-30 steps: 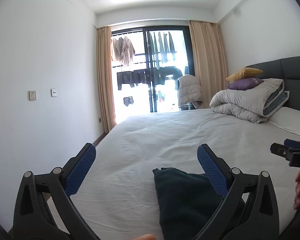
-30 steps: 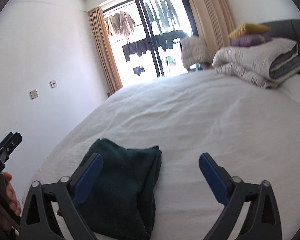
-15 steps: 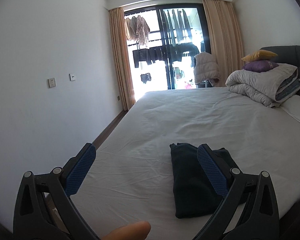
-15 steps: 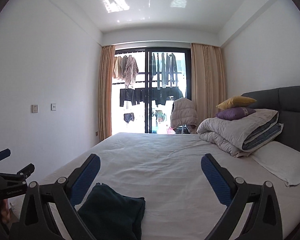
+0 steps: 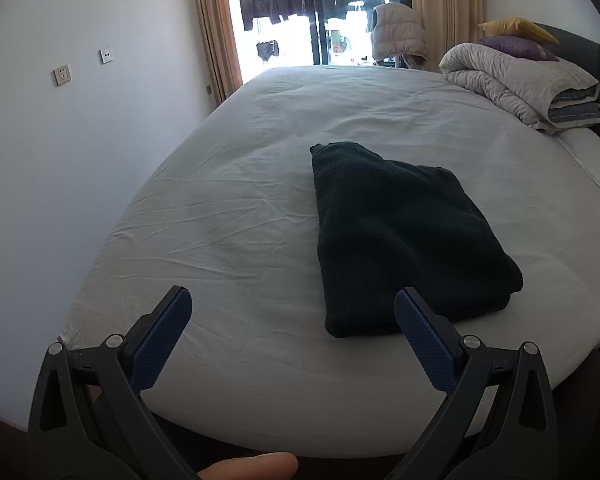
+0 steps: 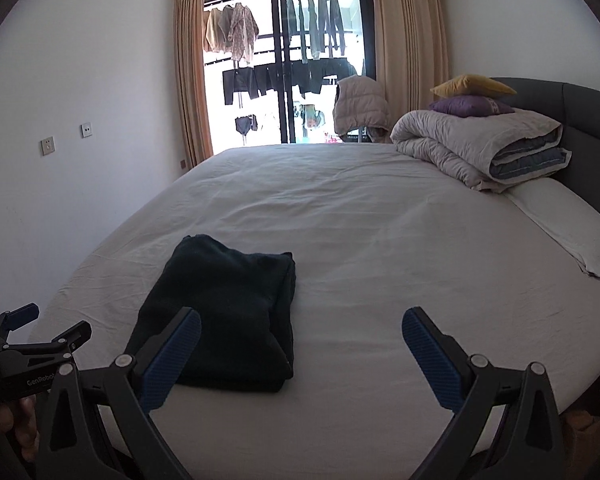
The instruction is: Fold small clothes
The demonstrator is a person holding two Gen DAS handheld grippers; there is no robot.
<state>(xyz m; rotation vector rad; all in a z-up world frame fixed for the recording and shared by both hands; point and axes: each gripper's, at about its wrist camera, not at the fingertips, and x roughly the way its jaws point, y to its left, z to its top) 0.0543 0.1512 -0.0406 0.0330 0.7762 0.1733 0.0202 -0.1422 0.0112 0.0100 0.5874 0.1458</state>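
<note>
Both claws spread empty; folded dark garment on bed.

White walls; a white-sheeted bed fills the room; bright balcony door at twelve o'clock, tan curtains flanking; grey headboard at two o'clock.

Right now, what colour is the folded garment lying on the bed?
Very dark green, nearly black, plain with no pattern. The folded garment shows best in the left wrist view.
</note>
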